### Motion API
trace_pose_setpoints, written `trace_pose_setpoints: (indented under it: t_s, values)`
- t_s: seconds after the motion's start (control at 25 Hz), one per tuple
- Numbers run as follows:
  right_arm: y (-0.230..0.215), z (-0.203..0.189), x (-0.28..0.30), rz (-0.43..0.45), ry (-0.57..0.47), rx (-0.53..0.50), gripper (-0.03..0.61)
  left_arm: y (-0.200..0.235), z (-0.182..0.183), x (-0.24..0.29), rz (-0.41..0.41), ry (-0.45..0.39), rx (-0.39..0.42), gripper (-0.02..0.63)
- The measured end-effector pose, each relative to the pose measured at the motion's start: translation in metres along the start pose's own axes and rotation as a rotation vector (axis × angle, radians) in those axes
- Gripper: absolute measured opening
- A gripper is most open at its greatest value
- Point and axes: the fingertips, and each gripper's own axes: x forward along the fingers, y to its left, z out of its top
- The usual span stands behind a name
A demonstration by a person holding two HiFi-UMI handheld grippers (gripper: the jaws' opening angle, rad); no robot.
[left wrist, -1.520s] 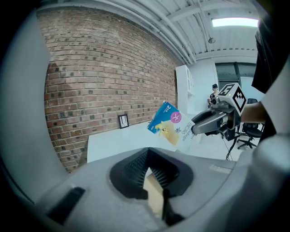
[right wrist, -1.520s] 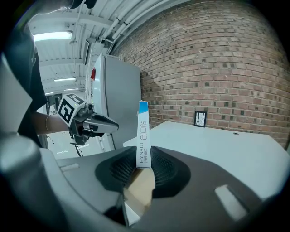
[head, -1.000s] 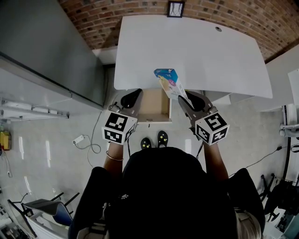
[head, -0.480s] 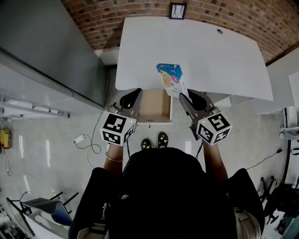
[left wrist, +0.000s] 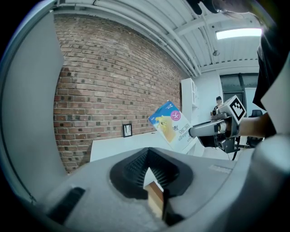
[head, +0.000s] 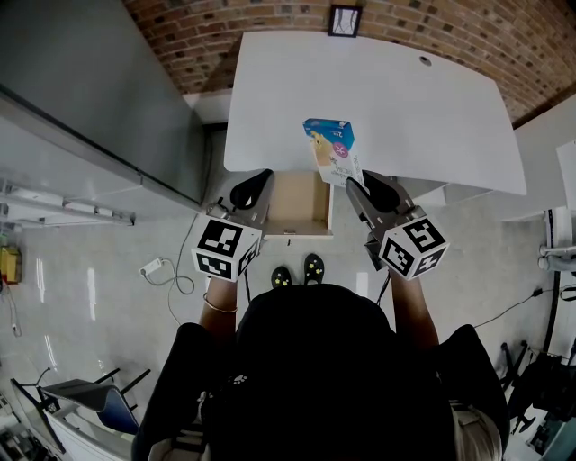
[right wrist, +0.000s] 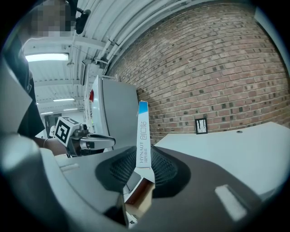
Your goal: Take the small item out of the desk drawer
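A small blue, yellow and white box (head: 332, 149) hangs tilted over the front edge of the white desk (head: 423, 117), and my right gripper (head: 358, 186) is shut on its lower end. In the right gripper view the box (right wrist: 142, 138) stands edge-on between the pads of my right gripper (right wrist: 140, 174). Below it the wooden drawer (head: 297, 205) stands pulled out, with nothing visible inside. My left gripper (head: 255, 185) is shut and holds nothing, by the drawer's left side. From the left gripper view (left wrist: 152, 174), the box (left wrist: 173, 124) and the right gripper (left wrist: 213, 130) show at right.
A brick wall with a small dark-framed plate (head: 342, 18) backs the desk. The desk has a cable hole (head: 421, 57) at its far right. A grey cabinet (head: 90, 99) stands at left. The person's shoes (head: 298, 270) are under the drawer's front; a cable (head: 166, 270) lies on the floor.
The right gripper has carried the box a little farther over the desk top and turned it slightly. The left gripper has stayed where it was.
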Motion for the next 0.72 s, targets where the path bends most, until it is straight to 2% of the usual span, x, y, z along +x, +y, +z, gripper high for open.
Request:
trace_pose_setpoints:
  t_s: [0.72]
  values:
    - [0.0001,-0.0021,0.0056,0.018,0.014,-0.003,0.106,0.0038,0.0000,0.0014,0.013,-0.001,-0.008,-0.003]
